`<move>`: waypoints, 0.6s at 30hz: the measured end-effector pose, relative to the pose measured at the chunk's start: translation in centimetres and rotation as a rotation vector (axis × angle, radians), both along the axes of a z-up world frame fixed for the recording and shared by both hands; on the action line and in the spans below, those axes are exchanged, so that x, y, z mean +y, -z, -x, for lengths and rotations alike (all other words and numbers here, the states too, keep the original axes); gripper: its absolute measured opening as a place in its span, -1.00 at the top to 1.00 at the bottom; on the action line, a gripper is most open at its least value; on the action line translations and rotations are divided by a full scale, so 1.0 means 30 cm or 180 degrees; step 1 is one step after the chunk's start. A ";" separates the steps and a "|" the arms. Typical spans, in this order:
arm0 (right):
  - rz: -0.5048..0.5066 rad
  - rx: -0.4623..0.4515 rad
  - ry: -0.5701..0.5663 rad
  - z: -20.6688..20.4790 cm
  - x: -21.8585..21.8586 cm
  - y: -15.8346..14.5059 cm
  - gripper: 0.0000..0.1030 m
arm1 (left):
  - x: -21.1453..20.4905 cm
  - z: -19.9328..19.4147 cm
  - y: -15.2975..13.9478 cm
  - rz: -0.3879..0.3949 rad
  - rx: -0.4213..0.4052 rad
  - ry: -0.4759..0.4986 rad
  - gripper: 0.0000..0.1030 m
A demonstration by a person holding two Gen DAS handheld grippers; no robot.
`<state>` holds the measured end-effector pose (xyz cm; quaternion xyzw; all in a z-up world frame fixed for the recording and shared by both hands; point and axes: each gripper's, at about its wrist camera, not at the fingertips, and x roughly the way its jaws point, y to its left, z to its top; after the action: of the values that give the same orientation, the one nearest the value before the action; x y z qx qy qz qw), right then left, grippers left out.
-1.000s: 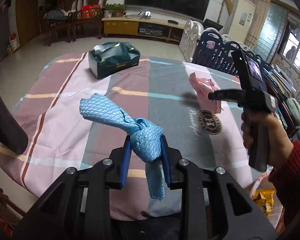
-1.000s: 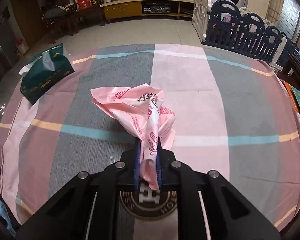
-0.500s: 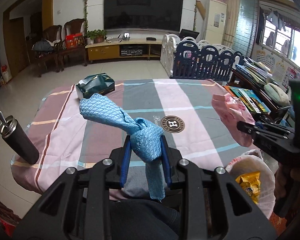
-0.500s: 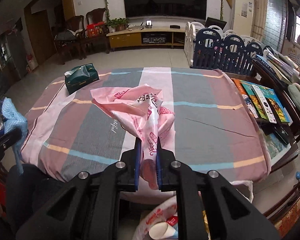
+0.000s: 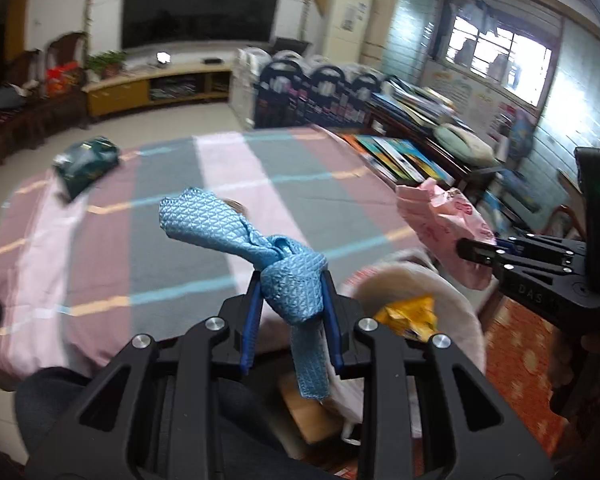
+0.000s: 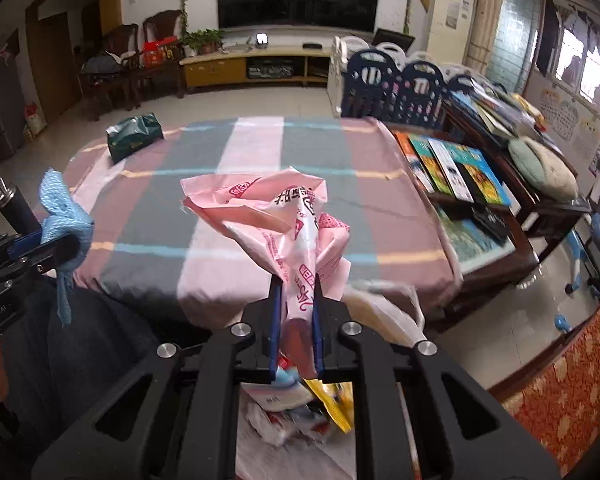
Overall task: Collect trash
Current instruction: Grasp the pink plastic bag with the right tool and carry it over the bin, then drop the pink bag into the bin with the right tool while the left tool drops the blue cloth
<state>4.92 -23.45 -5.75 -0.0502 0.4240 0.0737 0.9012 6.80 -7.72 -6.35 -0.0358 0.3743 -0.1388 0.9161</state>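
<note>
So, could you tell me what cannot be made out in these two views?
- Trash bag contents: right wrist view, mostly hidden behind the right gripper and blurred.
- Print on the pink plastic bag: crumpled, unreadable.
- Dark bottle: cut off by the left gripper body holding the blue cloth.
- Table edge: left wrist view, motion-blurred.

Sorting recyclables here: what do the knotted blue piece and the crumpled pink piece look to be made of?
Blue cloth: seemingly woven or nonwoven fabric, matte, with a fine embossed triangle texture, and it holds a knot. Pink bag: thin plastic film, slightly glossy, with sharp creases and red printing.
</note>
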 end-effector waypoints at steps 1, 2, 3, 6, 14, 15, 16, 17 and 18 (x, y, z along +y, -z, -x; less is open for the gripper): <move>0.0002 0.0069 0.0060 0.013 -0.032 0.021 0.73 | -0.036 -0.010 0.022 0.0039 0.0100 0.0116 0.44; 0.0014 0.0135 0.0118 0.026 -0.060 0.044 0.73 | -0.065 -0.017 0.041 0.0084 0.0186 0.0218 0.44; 0.0039 0.0192 0.0208 0.044 -0.096 0.073 0.73 | -0.093 -0.025 0.059 0.0137 0.0267 0.0320 0.44; -0.0072 0.0334 0.0358 0.079 -0.168 0.135 0.73 | -0.193 -0.037 0.103 0.0261 0.0455 0.0609 0.44; -0.0332 0.0472 0.0556 0.116 -0.279 0.162 0.12 | -0.371 -0.041 0.152 0.0191 0.0601 0.0993 -0.25; -0.0404 0.0423 0.0641 0.123 -0.296 0.140 -0.07 | -0.379 -0.042 0.154 0.0201 0.0613 0.0981 -0.31; -0.0484 0.0375 0.0702 0.131 -0.313 0.119 -0.12 | -0.380 -0.044 0.149 0.0218 0.0618 0.0969 -0.35; -0.0584 0.0324 0.0762 0.138 -0.329 0.092 -0.13 | -0.376 -0.045 0.144 0.0212 0.0619 0.0960 -0.39; -0.0628 0.0293 0.0814 0.146 -0.336 0.069 -0.18 | -0.371 -0.046 0.136 0.0172 0.0612 0.0919 -0.43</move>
<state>0.53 -33.53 -7.81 0.0963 0.4586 0.0018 0.8834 8.19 -18.86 -10.43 -0.0194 0.4576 -0.2748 0.8454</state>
